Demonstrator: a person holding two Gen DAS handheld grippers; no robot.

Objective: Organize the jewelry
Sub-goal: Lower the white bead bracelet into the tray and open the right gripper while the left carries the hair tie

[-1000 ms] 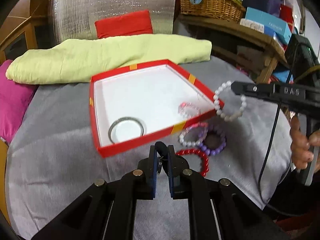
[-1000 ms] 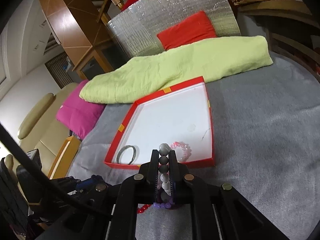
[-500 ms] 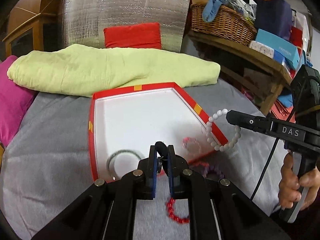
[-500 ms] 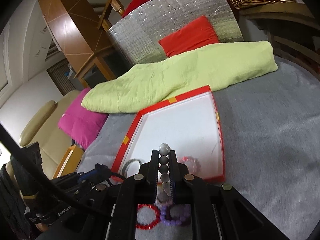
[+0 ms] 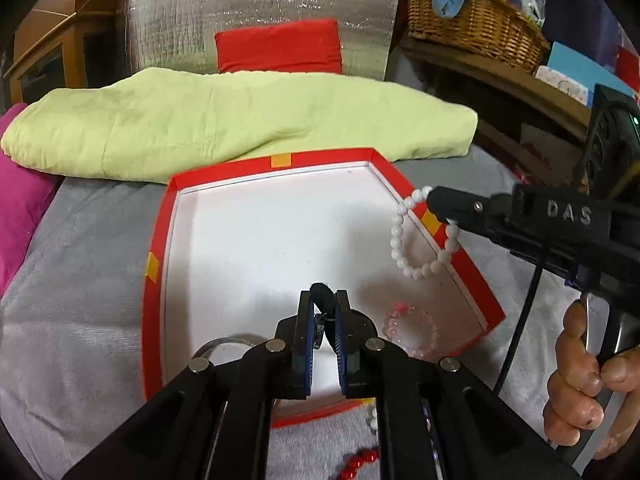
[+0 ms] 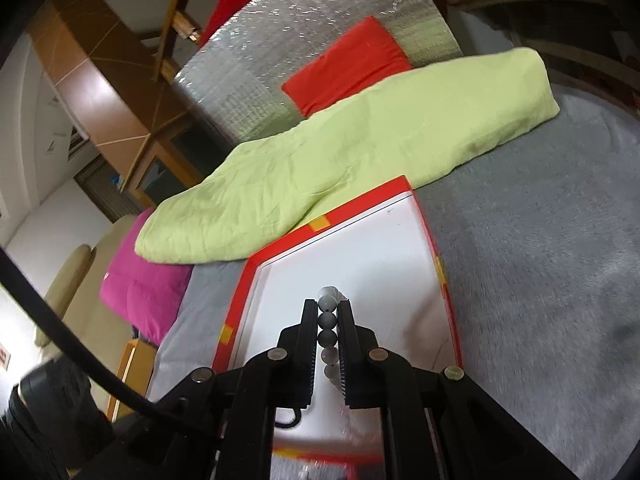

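A red box with a white inside [image 5: 158, 240] lies on the grey cloth; it also shows in the right wrist view [image 6: 236, 308]. My right gripper [image 6: 328, 308] is shut on a white bead bracelet [image 5: 416, 248], held above the box's right rim. My left gripper [image 5: 323, 298] is shut on a thin black band [image 5: 322, 294] above the box's near part. A pink bead bracelet [image 5: 410, 330] and a silver bangle [image 5: 224, 344] lie inside the box. A red bead bracelet [image 5: 360, 460] lies on the cloth in front of the box.
A folded light-green cloth [image 5: 224, 120] lies behind the box, with a red cushion [image 5: 280, 46] and a silver foil panel [image 5: 260, 8] beyond. A pink pillow [image 5: 16, 200] is at the left. A wicker basket [image 5: 472, 24] stands on a wooden shelf at the back right.
Both grippers have moved forward over the box. The white bracelet now hangs above the box's right rim. The purple and pale bracelets have dropped out of the left view.
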